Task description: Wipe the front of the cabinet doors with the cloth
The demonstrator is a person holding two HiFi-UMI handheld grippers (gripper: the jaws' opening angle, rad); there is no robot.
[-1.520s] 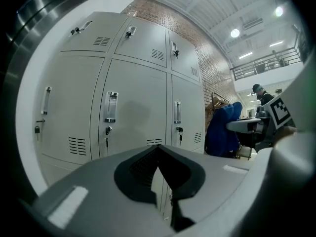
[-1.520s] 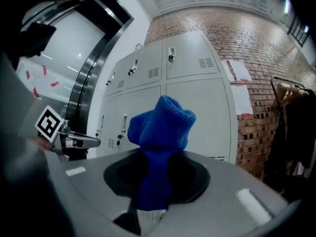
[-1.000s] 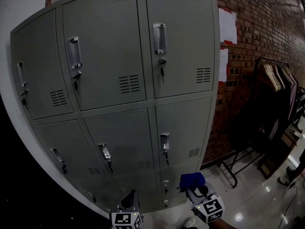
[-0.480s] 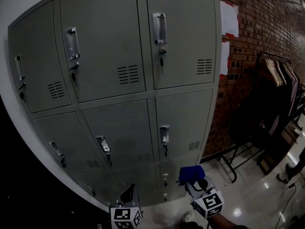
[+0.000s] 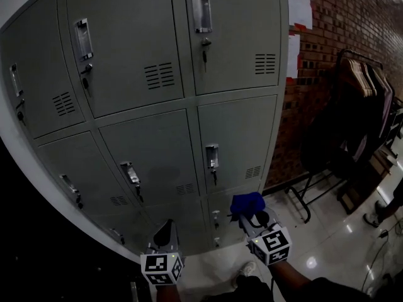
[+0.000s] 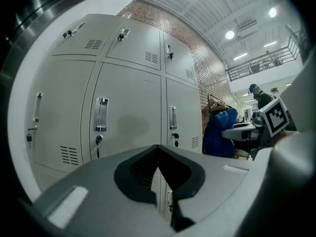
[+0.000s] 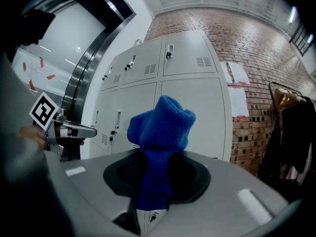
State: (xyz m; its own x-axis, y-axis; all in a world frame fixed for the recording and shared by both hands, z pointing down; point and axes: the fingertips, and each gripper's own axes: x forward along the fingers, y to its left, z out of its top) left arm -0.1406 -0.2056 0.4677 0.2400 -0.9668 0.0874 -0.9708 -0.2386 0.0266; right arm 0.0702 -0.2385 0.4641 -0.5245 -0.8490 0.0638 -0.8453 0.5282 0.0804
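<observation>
From above, the grey cabinet (image 5: 157, 137) has slid up and to the left in the head view compared with half a second ago. Its top edge is now cut off, and more of the person's dark legs and a light shoe (image 5: 247, 270) show below its foot. Both grippers sit a little higher in the picture than they did. The right gripper (image 5: 247, 218) is in front of the cabinet's bottom right door with the blue cloth (image 5: 247, 204) bunched at its tip, much as before. The left gripper (image 5: 165, 234) hangs in front of the bottom middle door. A clothes rack (image 5: 352, 124) stands to the right of the cabinet, against the brick wall (image 5: 340, 24).

In the left gripper view, the left gripper (image 6: 159, 154) has its jaws drawn together with nothing between them, and the cabinet (image 6: 128, 122) fills the space beyond. Off the cabinet's right edge, the right gripper (image 6: 242, 132) carries the cloth (image 6: 219, 132).

In the right gripper view, the right gripper (image 7: 155, 181) is clamped on the cloth (image 7: 160, 147), which stands up out of the jaws. The cabinet (image 7: 197, 112) rises beyond it, apart from the cloth. The left gripper (image 7: 74, 130) shows off the cabinet's left side.
</observation>
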